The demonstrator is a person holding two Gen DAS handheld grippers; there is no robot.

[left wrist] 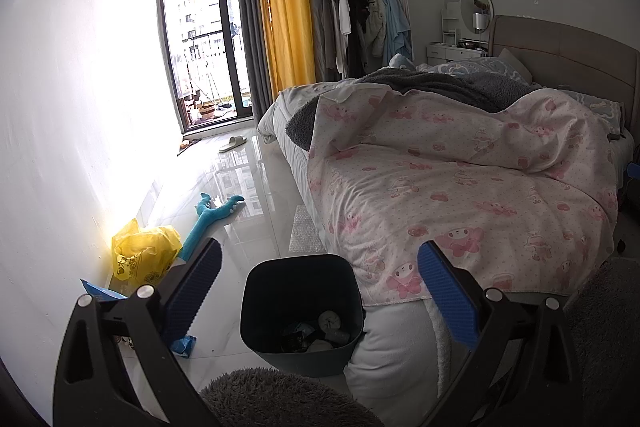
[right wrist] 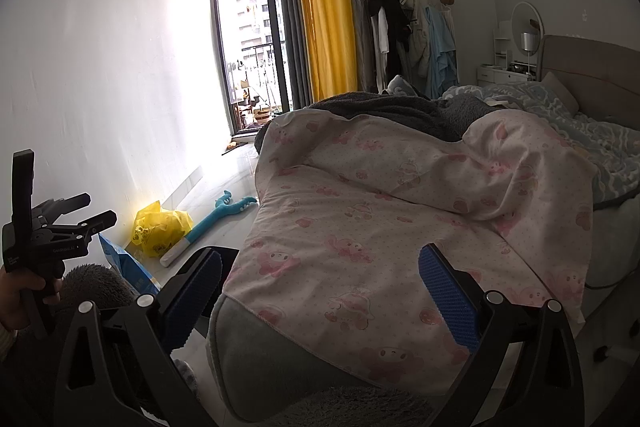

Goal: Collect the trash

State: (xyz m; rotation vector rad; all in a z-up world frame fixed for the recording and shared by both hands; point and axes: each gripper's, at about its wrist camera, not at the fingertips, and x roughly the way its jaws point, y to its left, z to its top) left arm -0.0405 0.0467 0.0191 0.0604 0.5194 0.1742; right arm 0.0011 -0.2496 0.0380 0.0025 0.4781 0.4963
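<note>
A dark bin (left wrist: 302, 307) stands on the floor by the bed corner, with several bits of trash inside. My left gripper (left wrist: 320, 287) is open and empty, held above and just before the bin. A yellow plastic bag (left wrist: 142, 253) lies by the wall, with blue packaging (left wrist: 98, 293) beside it. My right gripper (right wrist: 320, 291) is open and empty over the bed's near corner. In the right wrist view the yellow bag (right wrist: 160, 227) and blue packaging (right wrist: 128, 267) show at the left, and the left gripper's body (right wrist: 48, 239) is held in a hand.
A bed with a pink patterned quilt (left wrist: 460, 195) fills the right side. A teal plush toy (left wrist: 216, 215) lies on the glossy floor (left wrist: 248, 187). A bubble wrap sheet (left wrist: 306, 231) lies by the bed. A slipper (left wrist: 234, 143) sits near the balcony door. A grey fluffy rug (left wrist: 280, 399) is at the front.
</note>
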